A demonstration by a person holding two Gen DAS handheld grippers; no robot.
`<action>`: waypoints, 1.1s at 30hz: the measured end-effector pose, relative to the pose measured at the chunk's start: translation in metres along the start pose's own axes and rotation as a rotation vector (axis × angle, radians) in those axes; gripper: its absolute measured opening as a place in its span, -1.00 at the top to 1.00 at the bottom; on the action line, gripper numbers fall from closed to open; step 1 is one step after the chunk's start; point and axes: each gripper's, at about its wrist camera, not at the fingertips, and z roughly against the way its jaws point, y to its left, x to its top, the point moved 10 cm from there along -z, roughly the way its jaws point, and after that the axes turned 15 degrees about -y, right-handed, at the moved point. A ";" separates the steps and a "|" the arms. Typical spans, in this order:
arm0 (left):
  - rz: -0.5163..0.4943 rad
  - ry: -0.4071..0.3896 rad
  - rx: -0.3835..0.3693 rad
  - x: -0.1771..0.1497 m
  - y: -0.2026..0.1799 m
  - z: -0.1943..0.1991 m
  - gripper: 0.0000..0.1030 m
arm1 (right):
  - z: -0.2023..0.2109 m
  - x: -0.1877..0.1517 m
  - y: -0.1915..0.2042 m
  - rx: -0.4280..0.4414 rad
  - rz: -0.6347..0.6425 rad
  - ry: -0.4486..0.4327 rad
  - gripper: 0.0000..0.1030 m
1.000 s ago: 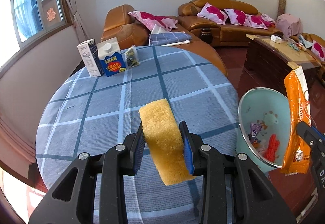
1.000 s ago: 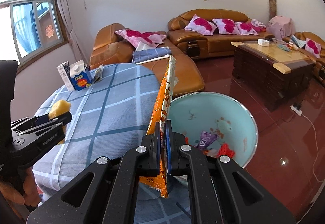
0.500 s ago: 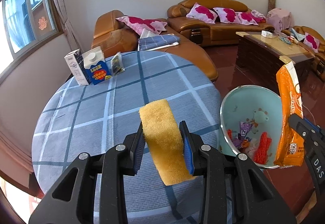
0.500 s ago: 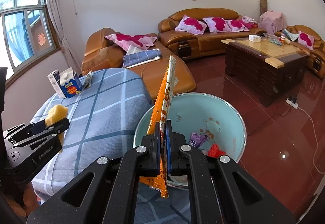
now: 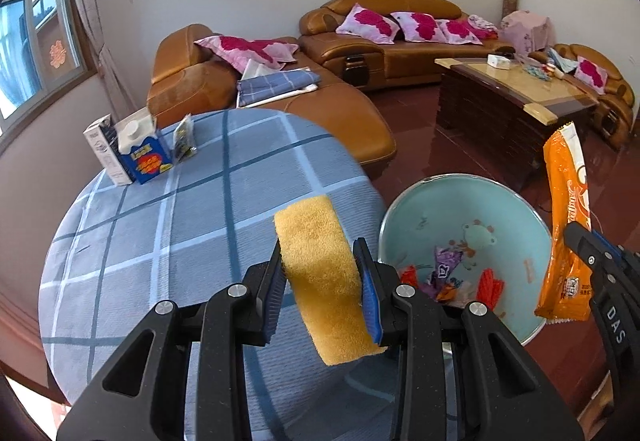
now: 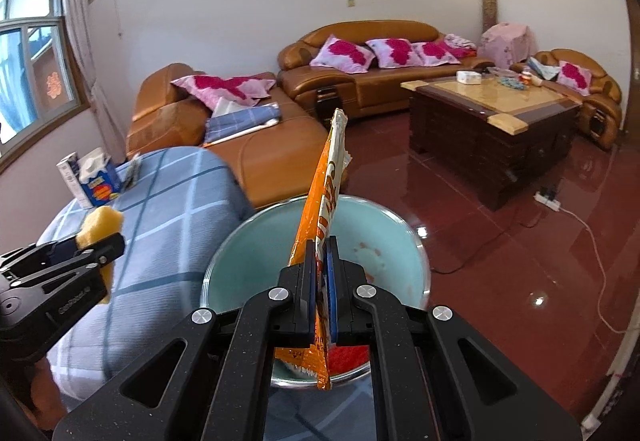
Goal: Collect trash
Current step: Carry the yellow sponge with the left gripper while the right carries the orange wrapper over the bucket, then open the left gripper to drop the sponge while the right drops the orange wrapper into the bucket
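Right gripper (image 6: 320,281) is clamped on the wrapper (image 6: 324,197), long axis upright, over the bin (image 6: 240,265) mouth just ahead; open floor to its right, table (image 6: 168,201) edge close left. Left gripper (image 5: 322,285) pinches the sponge (image 5: 320,265) over the table, bin rim beside it on the right. Versus 0.5 s ago, the bin sits nearer under the wrapper.

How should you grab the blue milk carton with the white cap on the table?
I would grip the blue carton across its flat side walls, below the sloped top with the white cap. It stands upright, so come in level from the open table side. A white carton stands right against its left and a small packet leans at its right, leaving little room there.
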 end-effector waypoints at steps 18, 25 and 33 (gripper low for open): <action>-0.029 0.024 -0.113 0.008 -0.063 -0.032 0.36 | -0.021 -0.015 -0.037 -0.075 -0.032 0.036 0.89; -0.015 0.054 -0.163 0.003 -0.087 -0.052 0.36 | -0.032 -0.023 -0.032 -0.069 -0.027 0.063 0.89; -0.012 0.109 -0.179 -0.013 -0.099 -0.073 0.36 | -0.042 -0.034 -0.037 -0.073 -0.043 0.099 0.89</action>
